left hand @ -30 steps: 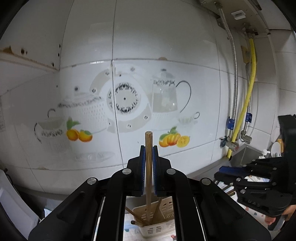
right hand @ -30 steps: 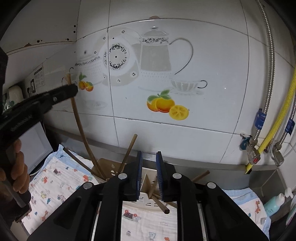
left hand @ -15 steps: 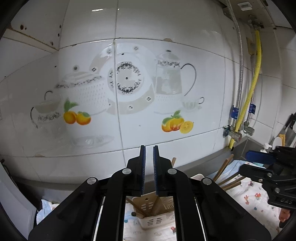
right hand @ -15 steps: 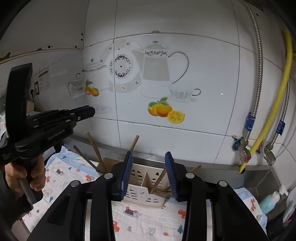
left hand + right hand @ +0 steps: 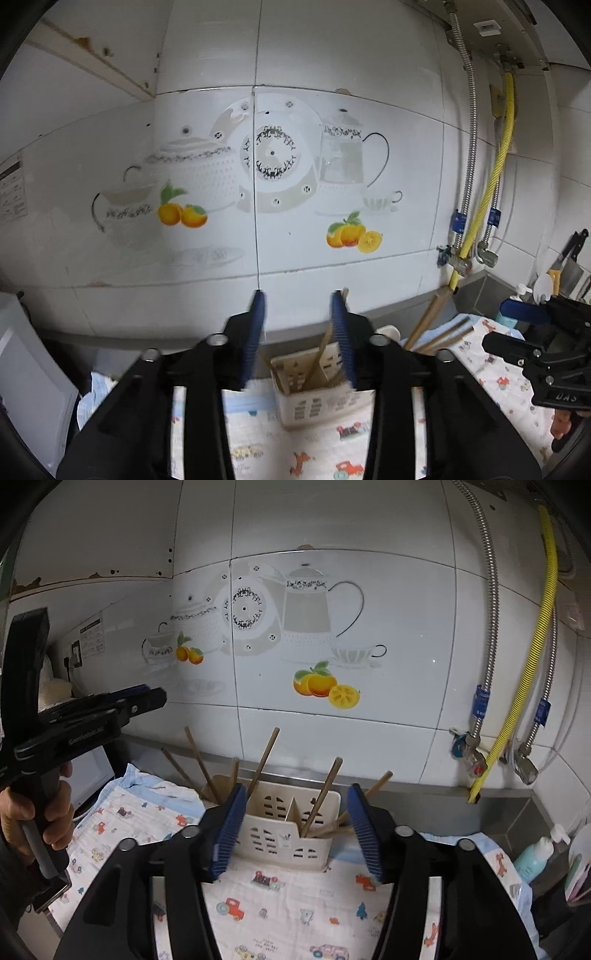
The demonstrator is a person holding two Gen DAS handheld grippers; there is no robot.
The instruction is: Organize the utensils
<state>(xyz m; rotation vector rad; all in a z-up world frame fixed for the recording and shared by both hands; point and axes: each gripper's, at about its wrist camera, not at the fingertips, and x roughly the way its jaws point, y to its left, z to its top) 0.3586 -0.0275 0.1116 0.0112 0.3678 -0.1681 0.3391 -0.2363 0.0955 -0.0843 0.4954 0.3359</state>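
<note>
We held both hand-held grippers, left [image 5: 298, 325] and right [image 5: 295, 827], wide and empty above the chopstick caddy [image 5: 286, 832], presumably between placements.

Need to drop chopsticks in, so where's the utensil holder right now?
In the right wrist view, the utensil holder sits on the patterned cloth against the tiled wall, between the open right gripper's fingers.

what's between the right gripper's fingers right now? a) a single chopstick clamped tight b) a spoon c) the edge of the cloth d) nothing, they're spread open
d: the right gripper has its fingers spread wide with nothing held; the white utensil holder and its wooden chopsticks merely show through the gap, behind it on the patterned cloth.
</note>
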